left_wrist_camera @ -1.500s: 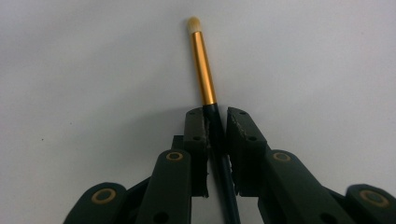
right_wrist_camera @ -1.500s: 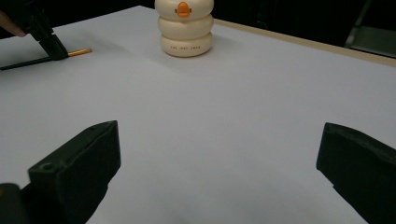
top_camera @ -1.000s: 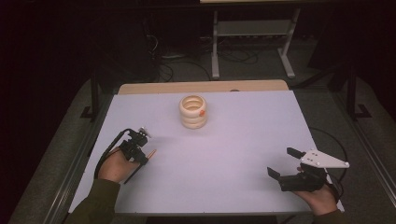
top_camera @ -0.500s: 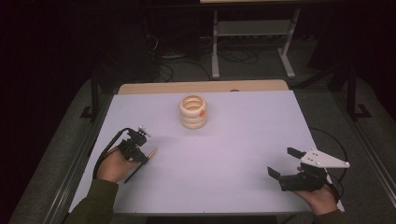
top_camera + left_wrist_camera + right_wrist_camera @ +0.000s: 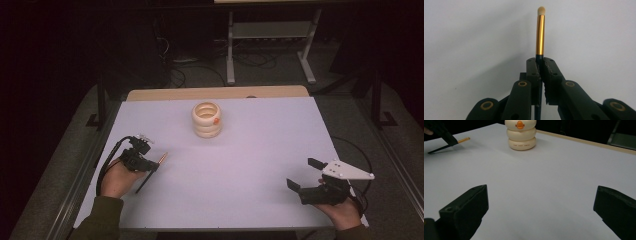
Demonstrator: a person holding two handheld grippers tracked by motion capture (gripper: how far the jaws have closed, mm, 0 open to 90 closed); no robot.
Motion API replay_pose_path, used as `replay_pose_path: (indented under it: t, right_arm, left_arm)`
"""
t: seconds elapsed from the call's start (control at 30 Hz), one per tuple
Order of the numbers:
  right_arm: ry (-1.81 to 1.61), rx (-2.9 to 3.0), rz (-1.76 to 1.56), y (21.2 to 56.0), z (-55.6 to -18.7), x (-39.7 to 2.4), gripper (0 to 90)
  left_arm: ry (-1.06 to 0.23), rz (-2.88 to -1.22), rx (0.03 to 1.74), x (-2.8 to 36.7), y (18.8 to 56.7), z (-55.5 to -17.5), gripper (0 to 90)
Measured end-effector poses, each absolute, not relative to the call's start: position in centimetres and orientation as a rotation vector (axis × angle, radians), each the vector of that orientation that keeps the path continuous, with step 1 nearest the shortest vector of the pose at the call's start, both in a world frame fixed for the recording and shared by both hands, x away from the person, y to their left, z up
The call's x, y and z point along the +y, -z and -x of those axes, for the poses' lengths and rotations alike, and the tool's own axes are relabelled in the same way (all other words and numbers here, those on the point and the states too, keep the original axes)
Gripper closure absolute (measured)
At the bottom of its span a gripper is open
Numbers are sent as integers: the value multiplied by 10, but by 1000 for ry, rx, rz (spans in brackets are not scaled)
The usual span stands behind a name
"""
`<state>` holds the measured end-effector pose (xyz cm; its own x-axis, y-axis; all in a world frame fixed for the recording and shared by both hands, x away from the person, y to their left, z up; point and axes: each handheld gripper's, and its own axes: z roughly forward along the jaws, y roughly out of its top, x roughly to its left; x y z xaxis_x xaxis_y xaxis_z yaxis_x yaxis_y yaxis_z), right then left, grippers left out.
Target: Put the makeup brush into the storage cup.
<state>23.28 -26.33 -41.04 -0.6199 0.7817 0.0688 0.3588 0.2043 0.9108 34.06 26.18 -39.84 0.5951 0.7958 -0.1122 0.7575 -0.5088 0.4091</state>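
Gold-ferruled makeup brush [image 5: 540,35] clamped in left gripper [image 5: 540,62], dark handle partly hidden between jaws; right gripper [image 5: 306,175] wide apart, empty.

Left gripper [image 5: 540,65] fingers [image 5: 532,72] clamped on gold-banded brush [image 5: 540,35], above white table [image 5: 474,37]

Brush [image 5: 540,32]: lower handle hidden btwn the left gripper [image 5: 540,63] fingers, end cut off at bottom edge. Holder [image 5: 521,134]: top cropped in right gripper view, small print on bottom ring too tiny to read. Right gripper [image 5: 541,212] fingers cut off at frame bottom.
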Motion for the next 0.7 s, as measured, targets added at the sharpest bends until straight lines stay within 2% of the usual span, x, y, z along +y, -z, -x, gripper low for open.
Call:
replay_pose_path:
  t: [0.7]
  right_arm:
    - [-1395,2087,-1053,411,-234,-261,0]
  left_arm:
    - [-182,-2170,1059,280,389,-325,837]
